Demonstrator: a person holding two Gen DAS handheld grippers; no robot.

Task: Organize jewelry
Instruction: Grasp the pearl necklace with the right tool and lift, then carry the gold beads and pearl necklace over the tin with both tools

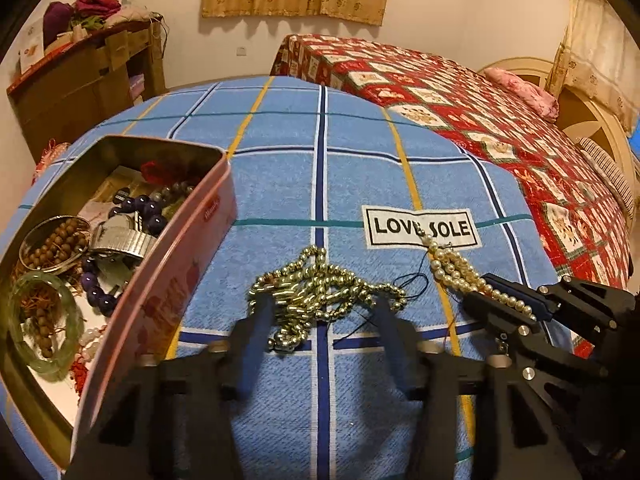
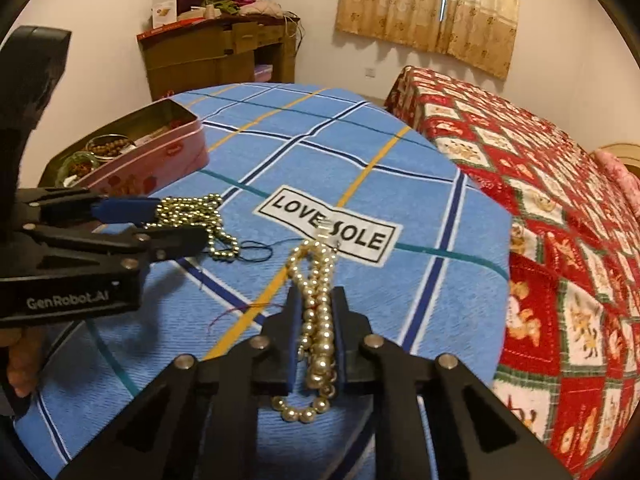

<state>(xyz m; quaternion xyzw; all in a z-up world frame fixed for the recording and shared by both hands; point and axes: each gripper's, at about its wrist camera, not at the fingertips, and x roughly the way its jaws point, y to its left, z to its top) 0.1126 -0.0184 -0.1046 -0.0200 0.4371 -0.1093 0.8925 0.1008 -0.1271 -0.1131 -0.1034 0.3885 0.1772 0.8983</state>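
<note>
Trailing under the right gripper (image 2: pixel 316 312), pearl strand's (image 2: pixel 318 344) lower loop half-hidden.

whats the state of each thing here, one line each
pink rectangular metal tin: open, no lid, holding bracelets
gold bead necklace: heaped on the blue checked cloth, loose
white pearl necklace: clamped
left gripper: open, straddling the gold heap
right gripper: shut on the pearls

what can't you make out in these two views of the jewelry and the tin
- Pink tin: left wrist view, its near end is cut off by the frame edge and the left tongs.
- Pearl necklace: right wrist view, the pinched part is hidden by the right tongs.
- Gold bead necklace: right wrist view, partly hidden behind the left tongs.
</note>
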